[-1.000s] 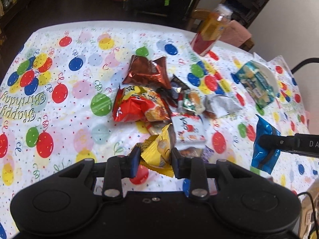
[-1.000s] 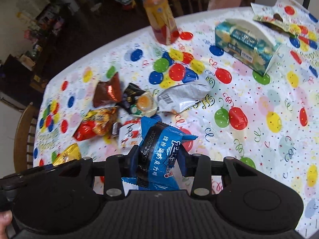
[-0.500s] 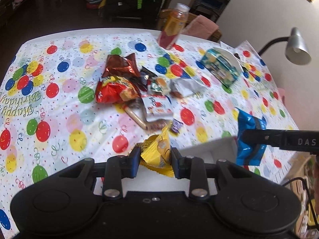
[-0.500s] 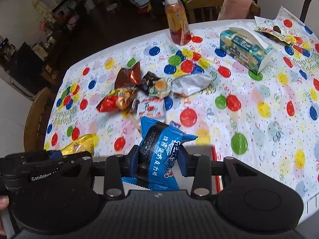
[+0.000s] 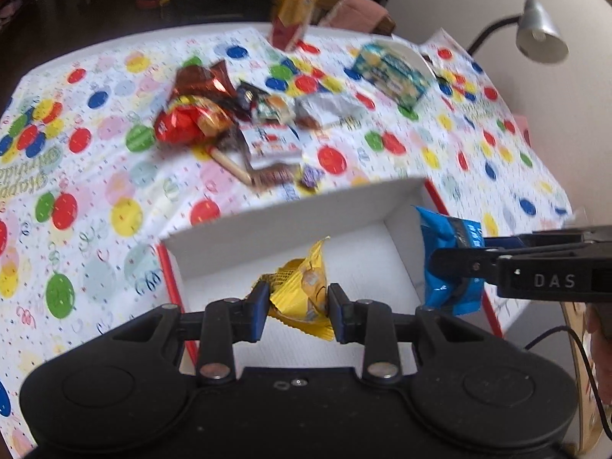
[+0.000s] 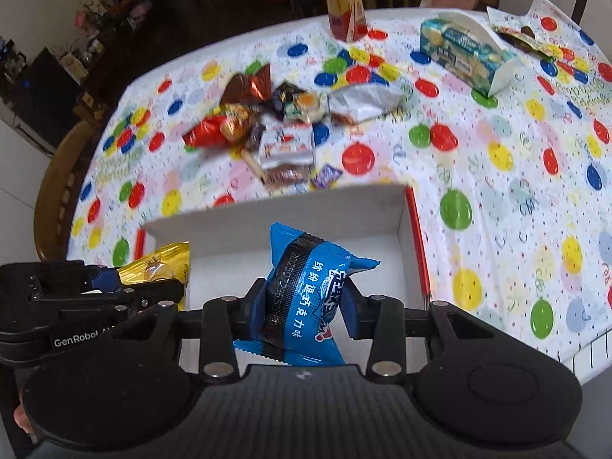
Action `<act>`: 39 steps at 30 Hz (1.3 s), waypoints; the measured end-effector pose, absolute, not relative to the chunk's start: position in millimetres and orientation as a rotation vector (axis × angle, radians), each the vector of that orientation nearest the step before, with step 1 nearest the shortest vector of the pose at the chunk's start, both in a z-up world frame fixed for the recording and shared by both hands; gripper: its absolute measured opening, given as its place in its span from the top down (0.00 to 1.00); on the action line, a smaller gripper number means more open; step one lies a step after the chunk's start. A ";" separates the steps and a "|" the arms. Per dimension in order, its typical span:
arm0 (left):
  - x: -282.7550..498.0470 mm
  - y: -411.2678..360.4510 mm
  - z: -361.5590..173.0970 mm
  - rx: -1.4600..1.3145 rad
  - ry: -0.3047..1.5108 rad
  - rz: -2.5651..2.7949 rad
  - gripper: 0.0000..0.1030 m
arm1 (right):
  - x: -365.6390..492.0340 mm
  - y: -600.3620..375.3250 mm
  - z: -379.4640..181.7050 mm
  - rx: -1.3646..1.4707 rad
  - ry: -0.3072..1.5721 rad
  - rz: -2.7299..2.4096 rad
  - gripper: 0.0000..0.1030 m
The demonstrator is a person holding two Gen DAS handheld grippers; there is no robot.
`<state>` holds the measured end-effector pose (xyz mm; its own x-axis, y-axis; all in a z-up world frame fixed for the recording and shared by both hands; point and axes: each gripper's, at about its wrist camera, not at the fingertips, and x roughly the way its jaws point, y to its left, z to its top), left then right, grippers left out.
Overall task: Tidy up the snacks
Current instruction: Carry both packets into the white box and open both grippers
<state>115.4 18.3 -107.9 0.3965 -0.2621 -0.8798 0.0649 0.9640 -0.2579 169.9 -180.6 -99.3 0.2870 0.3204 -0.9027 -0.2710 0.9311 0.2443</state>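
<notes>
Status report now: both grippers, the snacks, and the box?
Left gripper shut on yellow packet. Right gripper shut on blue packet. Both over the white box, which looks empty. Nothing in the way.

Both wrist views over box

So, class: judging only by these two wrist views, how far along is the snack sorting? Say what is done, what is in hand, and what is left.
Done: nothing visibly lies in the white box yet.
In hand: the left gripper is shut on a yellow snack packet and the right gripper on a blue snack packet, both over the box.
Left: release both, then clear the pile of wrapped snacks on the tablecloth.
</notes>
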 end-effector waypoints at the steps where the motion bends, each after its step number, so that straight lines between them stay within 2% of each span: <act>1: 113.5 15.6 -111.7 -0.186 1.156 -0.214 0.71 | 167.6 -180.5 -104.3 0.037 1.225 0.393 0.62; 17: 111.6 -13.9 -185.4 -0.111 1.296 -0.200 0.71 | 163.3 -173.3 -185.7 -0.049 1.370 0.358 0.62; 32: 112.3 -17.4 -209.5 -0.096 1.362 -0.180 0.70 | 167.1 -166.8 -206.0 -0.057 1.412 0.351 0.61; 39: 112.6 -18.0 -203.6 -0.094 1.353 -0.175 0.65 | 164.8 -167.7 -200.1 -0.049 1.393 0.359 0.56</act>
<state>112.6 -18.0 -203.6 0.2054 -0.1794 -0.9621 0.0706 0.9832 -0.1683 164.8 -167.7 -200.1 0.1318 0.2189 -0.9668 -0.2757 0.9449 0.1764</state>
